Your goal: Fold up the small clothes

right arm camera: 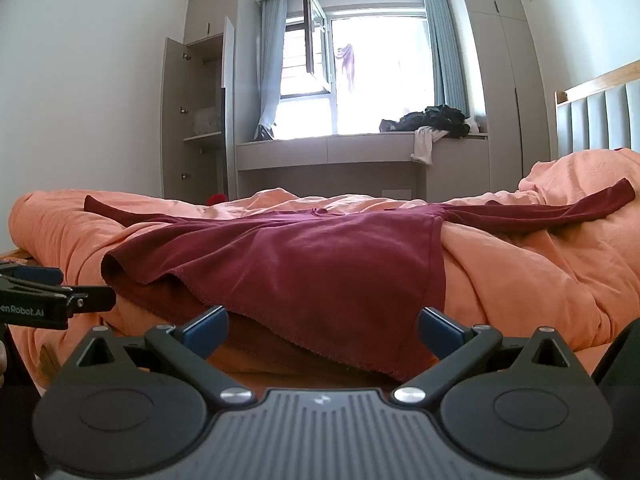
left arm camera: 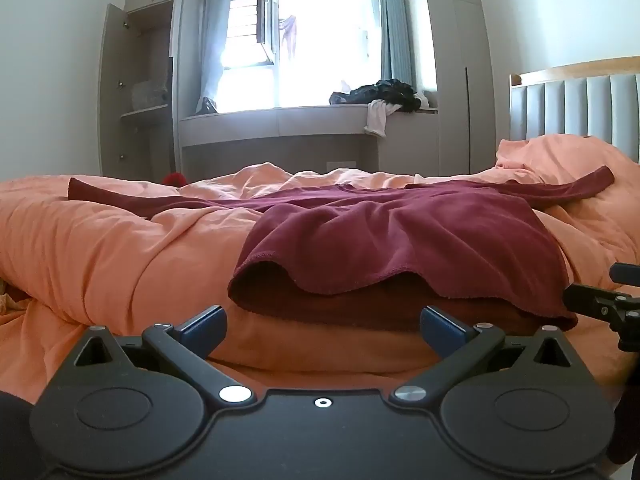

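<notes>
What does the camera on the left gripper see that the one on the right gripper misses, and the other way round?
Only the left wrist view shows the right gripper poking in at its right edge, and the shirt's hem gaping open.

Only the right wrist view shows the left gripper at its left edge, and the shirt's straight side seam.

Both show the dark red shirt spread on the orange duvet, sleeves out, with the window and a clothes pile behind. Both grippers are open and empty.

Left tool [left arm camera: 323,330] and right tool [right arm camera: 323,330] side by side, jaws wide apart, empty.

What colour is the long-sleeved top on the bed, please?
Dark red top, clearest in the right wrist view.
</notes>
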The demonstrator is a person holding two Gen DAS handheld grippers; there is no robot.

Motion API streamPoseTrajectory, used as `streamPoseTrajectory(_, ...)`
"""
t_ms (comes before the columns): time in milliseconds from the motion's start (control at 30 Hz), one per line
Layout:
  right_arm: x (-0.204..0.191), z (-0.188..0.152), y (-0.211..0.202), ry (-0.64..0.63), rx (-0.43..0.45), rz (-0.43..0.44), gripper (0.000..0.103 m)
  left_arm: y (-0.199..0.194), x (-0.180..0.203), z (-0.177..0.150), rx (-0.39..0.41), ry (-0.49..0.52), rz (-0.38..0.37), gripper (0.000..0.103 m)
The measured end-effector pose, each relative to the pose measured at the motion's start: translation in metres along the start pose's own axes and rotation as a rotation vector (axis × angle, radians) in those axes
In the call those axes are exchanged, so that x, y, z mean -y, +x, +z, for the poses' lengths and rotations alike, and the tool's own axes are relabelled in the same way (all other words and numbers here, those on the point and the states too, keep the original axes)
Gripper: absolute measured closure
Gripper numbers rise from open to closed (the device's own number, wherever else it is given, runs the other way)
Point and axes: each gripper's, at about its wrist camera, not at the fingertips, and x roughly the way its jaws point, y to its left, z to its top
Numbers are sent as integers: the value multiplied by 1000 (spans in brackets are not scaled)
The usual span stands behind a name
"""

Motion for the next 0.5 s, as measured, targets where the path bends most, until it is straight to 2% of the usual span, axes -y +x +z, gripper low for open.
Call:
streamPoseTrajectory(33,1,0,-1,9,19,3,0,0,1,0,1,0,-2,0)
streamPoseTrajectory(500,0,0,0,5,7,2,0,-4,-1,0,5,-16,1,0)
